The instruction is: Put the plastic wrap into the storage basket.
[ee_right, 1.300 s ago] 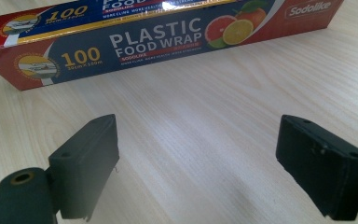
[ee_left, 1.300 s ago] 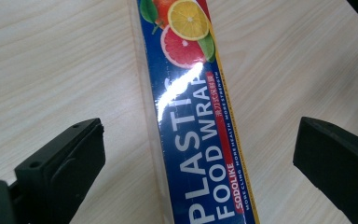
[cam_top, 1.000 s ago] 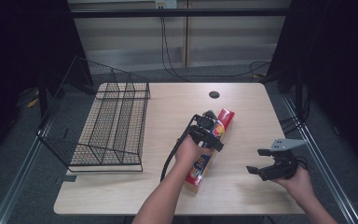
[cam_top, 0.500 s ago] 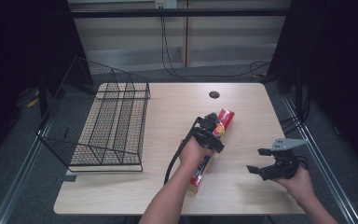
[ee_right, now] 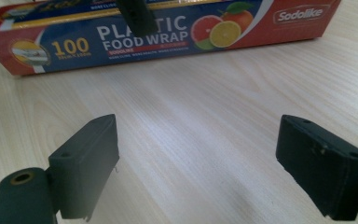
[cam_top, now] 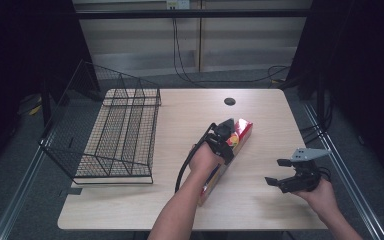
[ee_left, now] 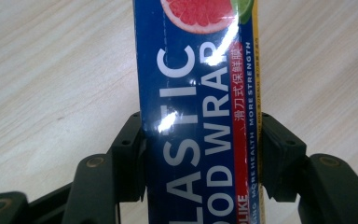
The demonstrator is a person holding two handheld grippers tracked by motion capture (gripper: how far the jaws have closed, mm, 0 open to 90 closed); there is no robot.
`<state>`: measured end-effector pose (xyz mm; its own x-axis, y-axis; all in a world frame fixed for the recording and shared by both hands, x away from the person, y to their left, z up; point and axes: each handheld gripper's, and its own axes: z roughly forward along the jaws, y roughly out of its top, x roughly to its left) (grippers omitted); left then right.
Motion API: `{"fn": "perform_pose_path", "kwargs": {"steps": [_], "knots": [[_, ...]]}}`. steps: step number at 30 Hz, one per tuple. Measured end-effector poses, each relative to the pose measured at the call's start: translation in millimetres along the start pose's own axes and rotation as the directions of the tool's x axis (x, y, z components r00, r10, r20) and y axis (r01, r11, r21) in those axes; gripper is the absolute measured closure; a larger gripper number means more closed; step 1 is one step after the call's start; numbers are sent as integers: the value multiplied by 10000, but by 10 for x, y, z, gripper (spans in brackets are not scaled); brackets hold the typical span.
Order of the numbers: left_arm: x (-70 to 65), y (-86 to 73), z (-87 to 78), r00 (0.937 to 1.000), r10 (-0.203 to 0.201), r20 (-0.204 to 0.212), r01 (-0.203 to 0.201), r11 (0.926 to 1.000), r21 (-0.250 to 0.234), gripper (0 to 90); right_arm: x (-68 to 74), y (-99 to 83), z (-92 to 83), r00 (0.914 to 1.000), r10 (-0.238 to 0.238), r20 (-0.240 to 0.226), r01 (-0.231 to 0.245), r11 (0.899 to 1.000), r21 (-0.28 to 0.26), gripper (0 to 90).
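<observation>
A wire rack [cam_top: 115, 132] stands at the worktop's [cam_top: 270, 125] left side, well apart from the wrap box [cam_top: 242, 131], which lies flat near the middle. A dark round hole [cam_top: 229, 101] sits beyond the box. Nothing blocks the box. The left hand-held gripper [cam_top: 223, 141] is over it; its jaws, wide a second ago, have just been closing and now clamp the box's [ee_left: 196, 116] long sides. The right hand-held gripper [cam_top: 279, 172] hovers to the right, jaws spread and empty, unmoved since then.
</observation>
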<state>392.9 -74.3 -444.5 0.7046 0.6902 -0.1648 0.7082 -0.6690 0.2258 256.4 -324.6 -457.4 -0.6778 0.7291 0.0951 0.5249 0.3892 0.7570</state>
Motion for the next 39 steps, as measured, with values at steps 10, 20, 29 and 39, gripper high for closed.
{"fn": "perform_pose_path", "kwargs": {"steps": [10, 20, 29, 39], "knots": [[152, -33, -252, 9992, -394, 94, 392, 9991, 129, 441, 0, 3, 5, 10000, -32, -5, 32, 10000, -43, 98], [305, -75, -529, 9969, -777, -102, 776, 9969, -97, 442, 2, 7, 13, 10000, 9, 7, -9, 10000, -59, 85], [449, -123, -783, 9932, -1149, -214, 1147, 9933, -111, 442, 9, 8, 26, 10000, -21, -42, 21, 10000, -87, 76], [526, -151, -950, 9892, -1448, -219, 1444, 9893, -208, 442, 8, 10, 38, 9999, -125, -111, 123, 9998, -176, 70]]}}
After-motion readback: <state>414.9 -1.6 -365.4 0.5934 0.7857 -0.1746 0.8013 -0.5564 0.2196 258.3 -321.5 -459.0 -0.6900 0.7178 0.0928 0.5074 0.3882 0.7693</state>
